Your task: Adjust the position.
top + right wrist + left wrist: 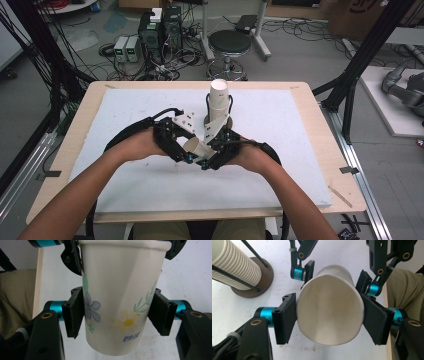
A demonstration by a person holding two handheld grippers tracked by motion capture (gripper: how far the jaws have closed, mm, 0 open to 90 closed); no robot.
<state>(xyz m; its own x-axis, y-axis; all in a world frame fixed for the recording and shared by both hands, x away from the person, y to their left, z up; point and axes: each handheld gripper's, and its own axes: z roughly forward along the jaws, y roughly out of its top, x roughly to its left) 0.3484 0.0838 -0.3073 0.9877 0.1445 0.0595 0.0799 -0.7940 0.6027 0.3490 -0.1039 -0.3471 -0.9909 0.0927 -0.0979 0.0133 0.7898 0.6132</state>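
A white paper cup (pixel 196 147) printed with flowers lies on its side in the air above the worktop (pixel 300 125), its open mouth facing the left tool (pixel 329 322). A stack of cups (pixel 218 100) stands upright on a round brown base behind it.

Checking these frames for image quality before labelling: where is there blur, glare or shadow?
High view: soft and low in detail, even lighting, faint shadow under the grippers on the table. Left gripper view: cup rim sharp, its inside shaded, no glare. Right gripper view: the cup's flower print reads clearly; the background is blurred.
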